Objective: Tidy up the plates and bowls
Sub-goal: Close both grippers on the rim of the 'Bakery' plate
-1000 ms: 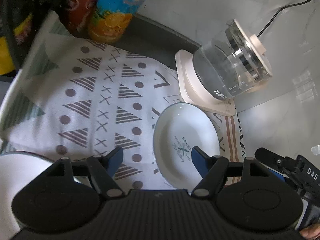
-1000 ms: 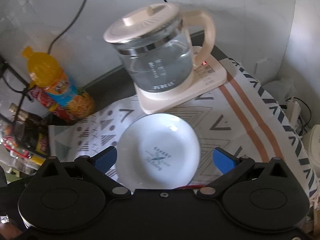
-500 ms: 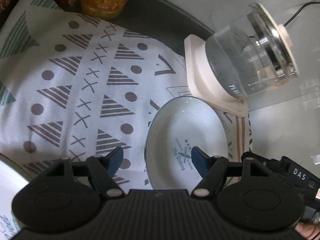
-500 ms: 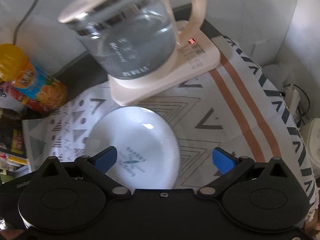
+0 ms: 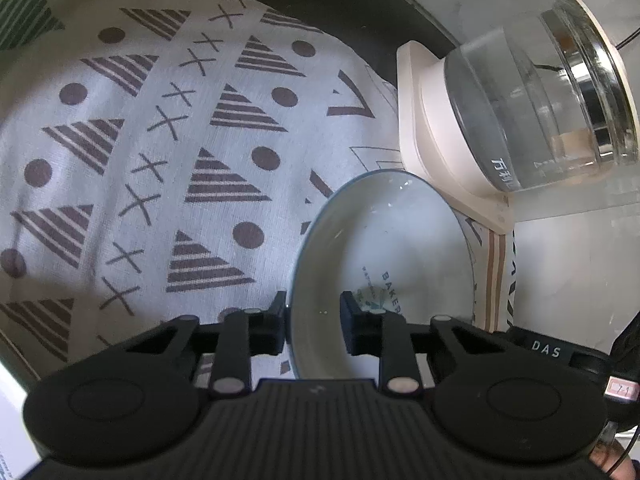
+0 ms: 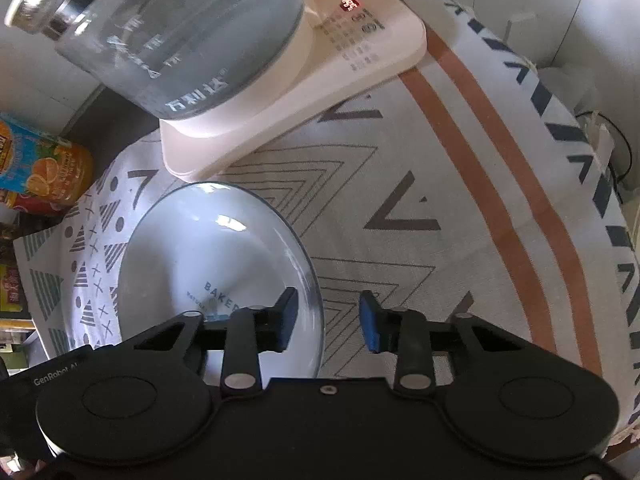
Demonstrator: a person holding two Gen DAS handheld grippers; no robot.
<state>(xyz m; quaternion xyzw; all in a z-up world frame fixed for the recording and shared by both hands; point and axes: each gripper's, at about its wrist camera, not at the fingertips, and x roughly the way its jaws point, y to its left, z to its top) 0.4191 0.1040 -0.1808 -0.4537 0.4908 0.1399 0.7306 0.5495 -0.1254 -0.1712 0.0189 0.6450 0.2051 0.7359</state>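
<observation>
A white plate (image 5: pixel 400 240) with a dark printed logo lies on the patterned cloth in front of the kettle base; it also shows in the right wrist view (image 6: pixel 208 256). My left gripper (image 5: pixel 314 322) straddles the plate's left rim, one finger outside and one over the plate, jaws partly closed with a gap. My right gripper (image 6: pixel 328 320) straddles the plate's right rim in the same way, jaws partly closed and apart. Whether either pad touches the rim is unclear.
A glass kettle (image 5: pixel 540 116) on a cream base (image 6: pixel 280 92) stands just behind the plate. Drink bottles (image 6: pixel 40 168) stand at the back left. The patterned cloth (image 5: pixel 140 160) covers the table. A white edge (image 5: pixel 10 432) shows at the lower left of the left wrist view.
Both grippers have moved down and in to the plate's opposite rims, and both have narrowed their jaws around the rims. The plate stays on the cloth.
</observation>
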